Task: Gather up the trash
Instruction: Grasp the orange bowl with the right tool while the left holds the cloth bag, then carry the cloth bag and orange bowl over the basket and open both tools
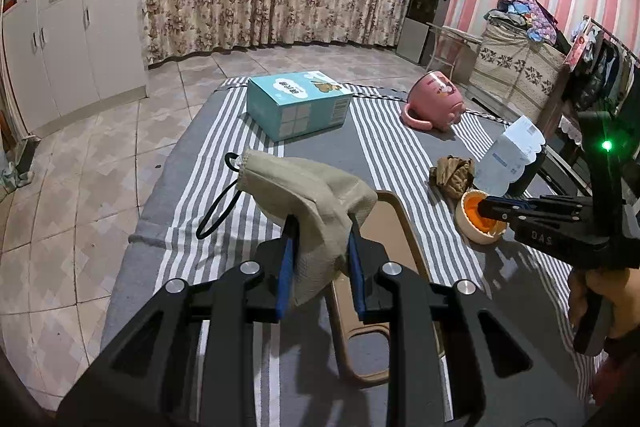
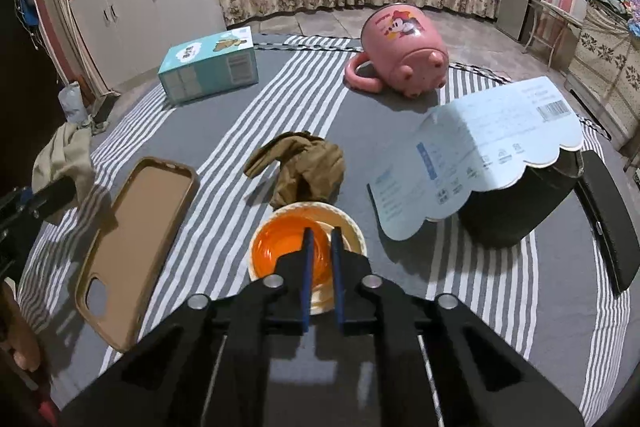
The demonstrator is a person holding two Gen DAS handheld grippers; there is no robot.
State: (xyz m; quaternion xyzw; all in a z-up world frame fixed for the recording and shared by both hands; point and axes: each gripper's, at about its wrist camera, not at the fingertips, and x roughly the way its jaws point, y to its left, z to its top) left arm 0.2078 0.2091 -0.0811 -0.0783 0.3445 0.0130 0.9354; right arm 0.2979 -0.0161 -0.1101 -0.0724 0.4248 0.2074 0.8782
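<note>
The left gripper (image 1: 320,247) is clamped on a beige pouch (image 1: 316,195), its mouth and black cord hanging out to the far left, held up over the striped cloth (image 1: 224,163) above a brown phone case (image 2: 132,243). The right gripper (image 2: 322,251) has its fingers drawn nearly together, the tips inside an orange-lined cup (image 2: 288,247); from the left wrist view they appear pinched on its rim, but I cannot tell for sure that the pads press on it. The cup sits near the front edge, directly ahead of the right fingers, so the right hand is by far the nearer. Just beyond the cup, touching or almost so, lies a crumpled brown wad (image 2: 308,167), and to its right a pale card (image 2: 472,163) leans on a black bin (image 2: 520,203). The coming move probably turns on cup and pouch mouth: the pouch lies well left of the cup.
</note>
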